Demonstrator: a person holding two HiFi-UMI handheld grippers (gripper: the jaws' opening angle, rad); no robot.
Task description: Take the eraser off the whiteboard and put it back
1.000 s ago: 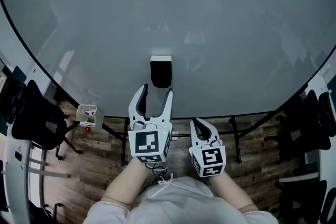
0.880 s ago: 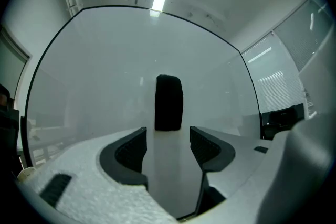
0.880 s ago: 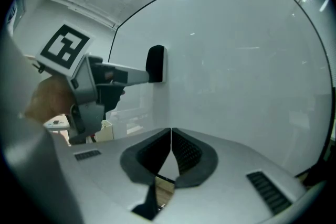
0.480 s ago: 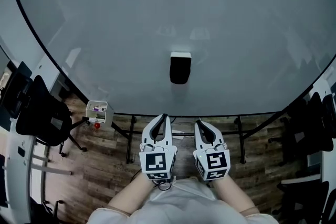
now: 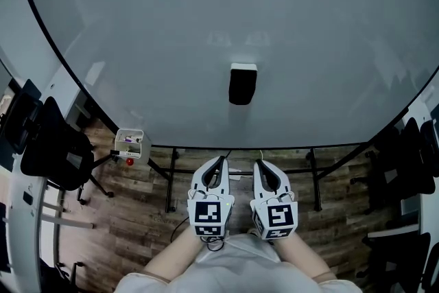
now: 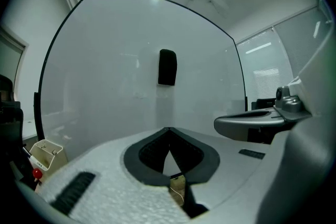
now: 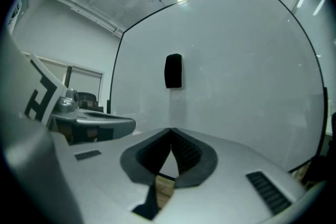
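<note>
A black eraser (image 5: 243,84) with a white top edge sticks to the whiteboard (image 5: 206,24), alone near its middle. It also shows on the board in the left gripper view (image 6: 167,67) and the right gripper view (image 7: 173,71). My left gripper (image 5: 222,160) hangs well below the board's lower edge, shut with nothing between its tips (image 6: 168,129). My right gripper (image 5: 258,164) sits beside it at the same height, also shut and empty (image 7: 171,130). Both point toward the board, apart from the eraser.
A small white holder with markers and a red knob (image 5: 131,143) hangs at the board's lower left. The board stand's black legs (image 5: 170,182) rest on a wooden floor. Dark office chairs stand at the left (image 5: 48,147) and the right (image 5: 405,161).
My left gripper let go of the eraser, drew back and down from the board, and its jaws went from wide open to shut. The eraser stays on the board. The right gripper shifted slightly.
</note>
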